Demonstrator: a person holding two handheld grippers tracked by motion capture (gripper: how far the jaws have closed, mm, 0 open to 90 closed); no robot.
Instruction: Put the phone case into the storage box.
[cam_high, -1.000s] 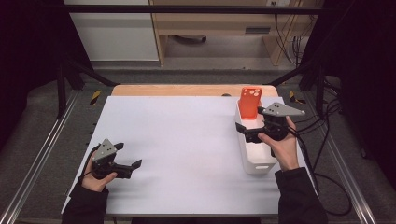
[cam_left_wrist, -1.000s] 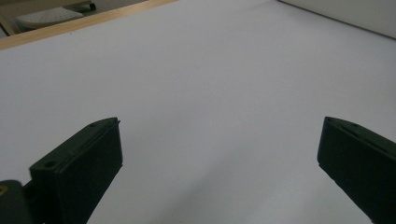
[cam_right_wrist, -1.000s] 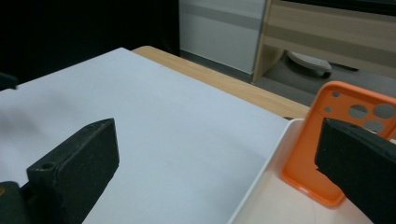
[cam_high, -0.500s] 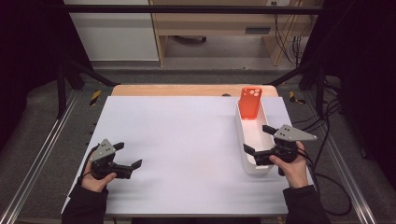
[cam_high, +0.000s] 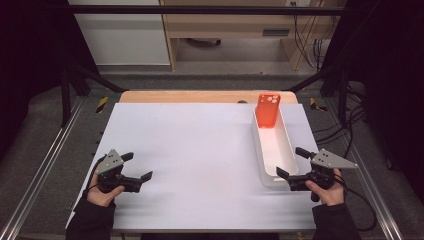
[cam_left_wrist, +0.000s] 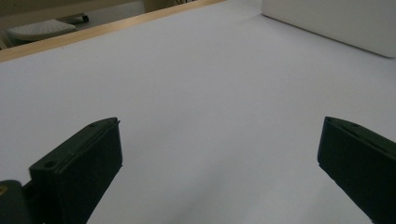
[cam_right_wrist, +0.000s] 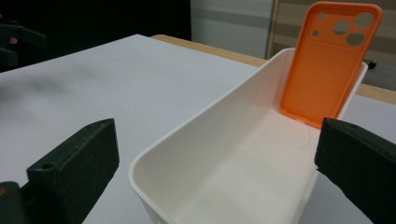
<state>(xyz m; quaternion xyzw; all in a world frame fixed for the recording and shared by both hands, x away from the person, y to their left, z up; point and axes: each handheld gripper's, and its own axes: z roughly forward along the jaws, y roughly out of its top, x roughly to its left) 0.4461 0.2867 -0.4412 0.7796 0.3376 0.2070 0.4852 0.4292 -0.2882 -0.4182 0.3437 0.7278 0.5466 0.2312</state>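
Two grippers, both w/ jaws spread, nothing held. Right gripper (cam_high: 292, 167) sits at near end of long white plastic tray (cam_high: 286, 150), right side of white worktop (cam_high: 200, 150). Orange phone case w/ camera cut-outs (cam_high: 267, 110) leans upright against tray's far end. Left gripper (cam_high: 134, 167) near-left, well apart from tray.

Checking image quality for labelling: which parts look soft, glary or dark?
High view: surroundings dark, table evenly lit. Left gripper view: jaws soft, table bright. Right gripper view: jaws soft, orange phone case and white bin fairly sharp, no harsh glare.
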